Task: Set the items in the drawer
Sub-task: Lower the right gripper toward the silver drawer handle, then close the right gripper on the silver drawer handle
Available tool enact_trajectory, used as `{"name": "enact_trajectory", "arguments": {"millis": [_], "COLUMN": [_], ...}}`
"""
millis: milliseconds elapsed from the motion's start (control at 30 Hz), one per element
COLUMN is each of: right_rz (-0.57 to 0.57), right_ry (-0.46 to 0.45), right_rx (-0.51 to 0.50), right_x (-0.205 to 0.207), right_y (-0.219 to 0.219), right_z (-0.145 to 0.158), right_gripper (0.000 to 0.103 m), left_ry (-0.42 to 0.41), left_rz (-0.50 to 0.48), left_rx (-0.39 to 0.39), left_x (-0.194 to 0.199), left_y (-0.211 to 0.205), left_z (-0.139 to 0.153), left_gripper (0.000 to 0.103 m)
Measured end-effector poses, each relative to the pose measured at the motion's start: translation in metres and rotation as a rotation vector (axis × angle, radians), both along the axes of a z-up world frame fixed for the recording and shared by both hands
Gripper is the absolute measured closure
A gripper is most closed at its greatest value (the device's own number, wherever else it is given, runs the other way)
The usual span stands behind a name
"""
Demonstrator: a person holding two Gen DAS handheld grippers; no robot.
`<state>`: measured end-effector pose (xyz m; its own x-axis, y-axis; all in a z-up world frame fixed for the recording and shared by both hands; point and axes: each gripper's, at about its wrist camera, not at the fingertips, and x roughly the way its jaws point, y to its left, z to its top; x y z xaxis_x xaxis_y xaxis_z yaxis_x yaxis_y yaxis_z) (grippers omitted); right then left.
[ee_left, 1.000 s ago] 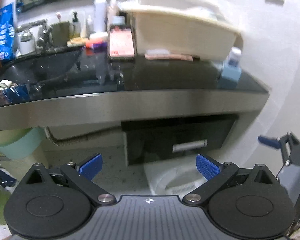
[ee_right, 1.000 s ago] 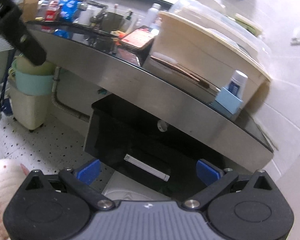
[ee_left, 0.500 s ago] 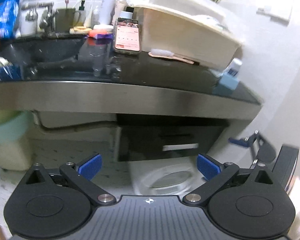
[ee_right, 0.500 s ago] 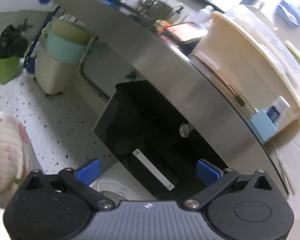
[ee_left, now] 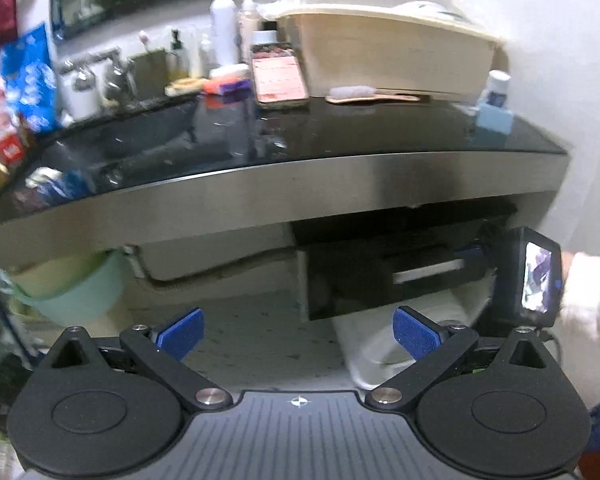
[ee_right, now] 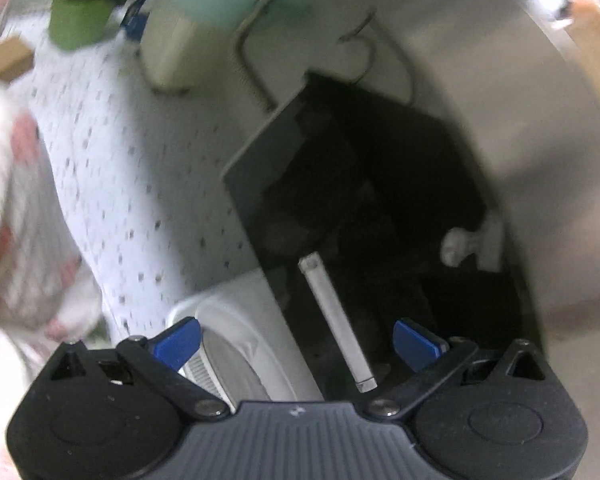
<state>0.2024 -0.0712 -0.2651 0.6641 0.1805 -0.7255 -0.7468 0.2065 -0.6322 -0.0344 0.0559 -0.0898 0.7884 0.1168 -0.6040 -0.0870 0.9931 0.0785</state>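
A black drawer (ee_left: 384, 276) with a silver bar handle (ee_left: 428, 271) hangs shut under the steel-edged counter (ee_left: 300, 196). My left gripper (ee_left: 296, 332) is open and empty, held back from the counter. My right gripper (ee_right: 296, 344) is open and empty, tilted, with the drawer handle (ee_right: 336, 320) lying between its blue pads close in front. In the left wrist view the right gripper's body (ee_left: 528, 280) sits at the drawer's right end. On the black counter top lie a phone (ee_left: 280, 80), a brush (ee_left: 372, 94) and a small blue box with a bottle (ee_left: 494, 114).
A cream tub (ee_left: 384, 56) and several bottles (ee_left: 224, 28) stand at the back of the counter, a sink with tap (ee_left: 100, 76) to the left. Under the counter are a green basin (ee_left: 72, 292), a drain hose (ee_right: 256, 60) and a white appliance (ee_right: 236, 344) on the speckled floor.
My right gripper has moved down and in toward the drawer, rolling so the handle now sits between its pads. My left gripper has pulled back and swung left; the view is blurred.
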Motion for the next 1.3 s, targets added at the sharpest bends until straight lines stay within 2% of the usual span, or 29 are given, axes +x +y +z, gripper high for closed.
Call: {"name": "enact_trajectory", "arguments": {"millis": [67, 133, 200, 467, 800, 1133, 1300], "right_rz": [0.002, 0.009, 0.034, 0.143, 0.164, 0.162, 0.155], "right_ry": [0.008, 0.004, -0.024, 0.001, 0.033, 0.055, 0.082], "right_rx": [-0.041, -0.079, -0.124, -0.265, -0.337, -0.367, -0.371], "right_x": [0.011, 0.021, 0.030, 0.056, 0.077, 0.088, 0.093], "right_y": [0.003, 0.004, 0.009, 0.013, 0.013, 0.017, 0.020], "right_z": [-0.012, -0.024, -0.035, -0.069, -0.085, -0.103, -0.101], "right_gripper": [0.000, 0.000, 0.000, 0.000, 0.000, 0.000, 0.000], "left_ry": [-0.008, -0.009, -0.009, 0.049, 0.043, 0.065, 0.075], "left_rz": [0.027, 0.019, 0.001, -0.033, -0.047, -0.065, -0.070], "left_rx": [0.036, 0.038, 0.022, -0.035, 0.013, 0.006, -0.016], "left_x": [-0.002, -0.003, -0.004, 0.006, 0.007, 0.007, 0.011], "left_y": [0.000, 0.002, 0.004, 0.001, -0.008, -0.006, -0.005], "left_z": [-0.002, -0.003, -0.003, -0.008, -0.010, -0.011, -0.013], "left_gripper": [0.002, 0.002, 0.002, 0.002, 0.002, 0.002, 0.002]}}
